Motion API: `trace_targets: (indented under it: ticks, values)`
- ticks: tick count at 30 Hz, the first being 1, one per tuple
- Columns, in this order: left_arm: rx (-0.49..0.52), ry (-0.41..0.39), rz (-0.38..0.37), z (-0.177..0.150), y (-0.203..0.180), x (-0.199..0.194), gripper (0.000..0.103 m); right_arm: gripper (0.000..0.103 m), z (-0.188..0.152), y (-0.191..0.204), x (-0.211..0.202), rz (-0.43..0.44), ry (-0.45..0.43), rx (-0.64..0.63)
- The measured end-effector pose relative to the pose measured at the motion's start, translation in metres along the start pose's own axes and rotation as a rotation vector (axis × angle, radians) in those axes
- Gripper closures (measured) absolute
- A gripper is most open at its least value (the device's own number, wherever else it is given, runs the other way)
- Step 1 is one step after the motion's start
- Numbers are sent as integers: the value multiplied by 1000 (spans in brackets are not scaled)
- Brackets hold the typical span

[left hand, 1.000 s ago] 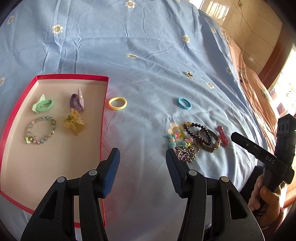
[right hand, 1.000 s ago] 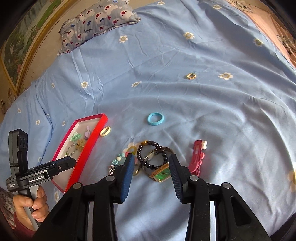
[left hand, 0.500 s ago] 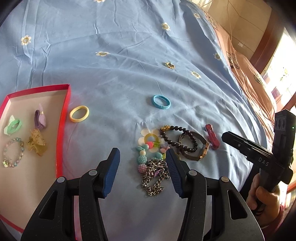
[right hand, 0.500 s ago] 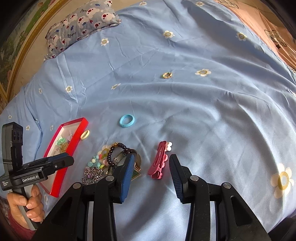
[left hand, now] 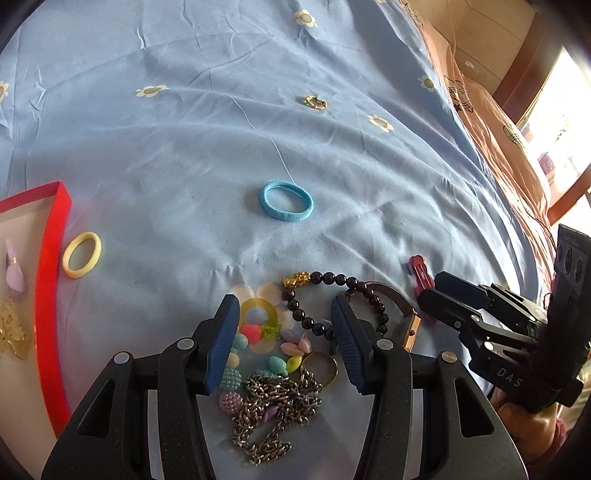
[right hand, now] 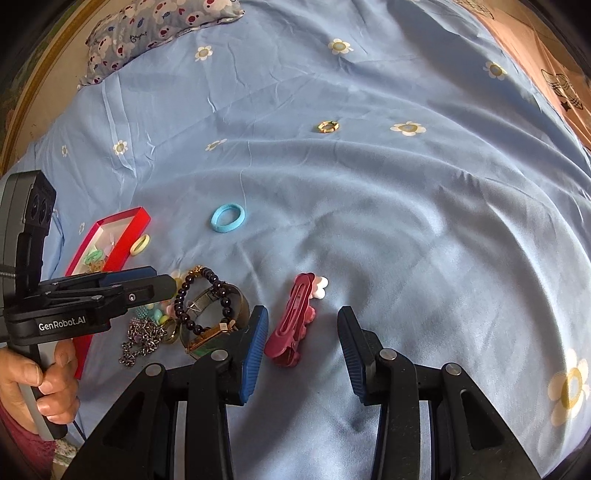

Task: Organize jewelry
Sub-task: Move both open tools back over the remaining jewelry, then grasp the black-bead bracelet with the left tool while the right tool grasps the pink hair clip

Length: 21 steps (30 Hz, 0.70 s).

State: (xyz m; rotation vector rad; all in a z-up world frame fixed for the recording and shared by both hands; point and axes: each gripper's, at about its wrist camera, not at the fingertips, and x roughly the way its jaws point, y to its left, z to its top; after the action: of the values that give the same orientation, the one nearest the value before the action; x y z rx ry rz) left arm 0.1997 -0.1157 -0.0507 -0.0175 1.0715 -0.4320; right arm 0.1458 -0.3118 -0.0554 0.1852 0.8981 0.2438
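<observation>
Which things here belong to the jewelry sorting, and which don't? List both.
Job: red-rimmed tray; yellow hair band; blue hair band; dark beaded bracelet; silver chain; maroon hair clip; small gold ring.
Lying about: patterned pillow; flowered blue bedsheet.

- A tangled pile of jewelry lies on the blue sheet: a silver chain [left hand: 275, 417], pastel beads [left hand: 236, 373], a plain gold ring [left hand: 319, 365] and a yellow ring charm [left hand: 258, 314].
- A dark beaded bracelet [left hand: 321, 299] with a gold charm lies draped over a gold-edged watch [right hand: 212, 321].
- A dark red hair clip [right hand: 293, 321] with a white flower lies flat, just beside the watch.
- A blue hair tie [left hand: 287, 201] lies alone, farther up the sheet.
- A yellow hair tie [left hand: 81, 254] lies just outside the red tray [left hand: 51, 280].
- A small gold ring [right hand: 328, 126] lies well apart from the rest.
- The tray holds a lilac bow and a gold butterfly clip.
</observation>
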Motion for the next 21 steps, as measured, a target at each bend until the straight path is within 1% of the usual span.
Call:
trace_targets:
  ticks: [2,3,4,6,7,8,9,16,21]
  values:
    - [20,14,7,-1,-3,9,54,62,-1,4,3,-19,3,-28]
    - [28,11,3,-1,-4,11,61,62,-1,6,4,-28,4,-42]
    - [36,7,7,-2,-4,12,73,63,-2,8,5,-37,5,-55]
    - [58,18,14,-3,-6,16,86,64,-2,10,6,-49,3,-70]
    - [66,15,13,-3,-7,16,94,68,-3,10,6,-53,-1,-71]
    - [74,14,13,-4,-8,15,96,79,-3,9,5,-61,-7,-68]
    - [80,9,13,-4,-8,14,96,84,-3,8,5,-66,-11,-62]
    - [69,-37,-4,-7,-7,-3,96,84,1,5,-5,-29,-42,-37]
    - [43,-85,-24,-10,-3,-26,96,85,7,9,-17,13,-68,-21]
